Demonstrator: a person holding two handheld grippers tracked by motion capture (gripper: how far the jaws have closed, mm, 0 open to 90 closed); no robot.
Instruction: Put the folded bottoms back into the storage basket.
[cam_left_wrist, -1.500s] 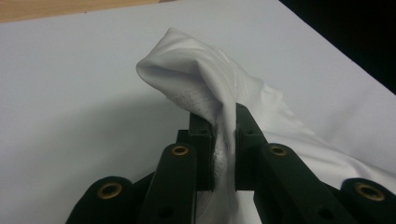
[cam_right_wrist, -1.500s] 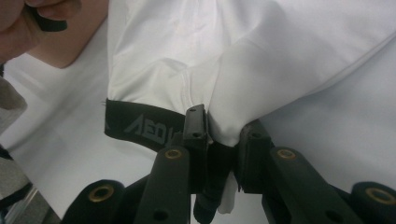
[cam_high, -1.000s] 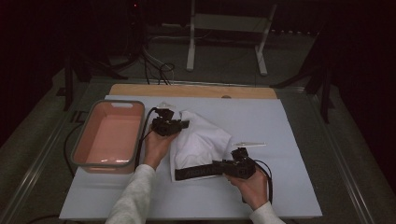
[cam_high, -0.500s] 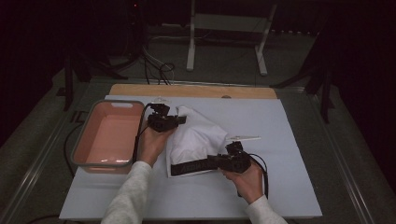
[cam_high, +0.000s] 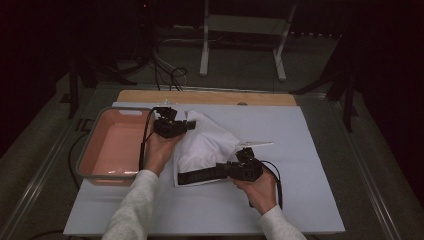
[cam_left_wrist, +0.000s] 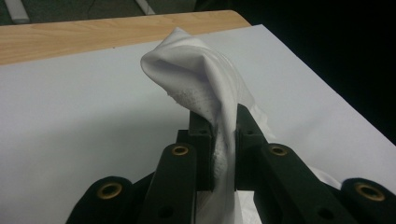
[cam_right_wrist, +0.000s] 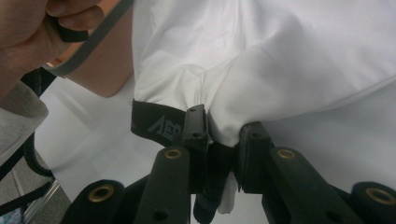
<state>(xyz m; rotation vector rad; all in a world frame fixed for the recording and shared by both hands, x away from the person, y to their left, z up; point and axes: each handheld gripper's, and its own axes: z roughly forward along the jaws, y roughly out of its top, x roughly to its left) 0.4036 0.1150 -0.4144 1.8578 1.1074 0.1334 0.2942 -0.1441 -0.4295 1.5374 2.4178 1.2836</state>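
My left tongs (cam_high: 189, 125) were clamped on the far corner of the white garment (cam_high: 205, 145), which lay bunched on the white sheet (cam_high: 310, 150) covering the worktop, just right of the pink tub (cam_high: 112, 145). My right tongs (cam_high: 220, 171) gripped its near edge at the black band (cam_high: 197, 176), perhaps a waistband; the lettering was too dim to read.

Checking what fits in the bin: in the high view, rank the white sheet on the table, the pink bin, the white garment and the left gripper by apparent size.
1. white sheet
2. pink bin
3. white garment, bunched, so close to the bin; this ranking is unsure
4. left gripper
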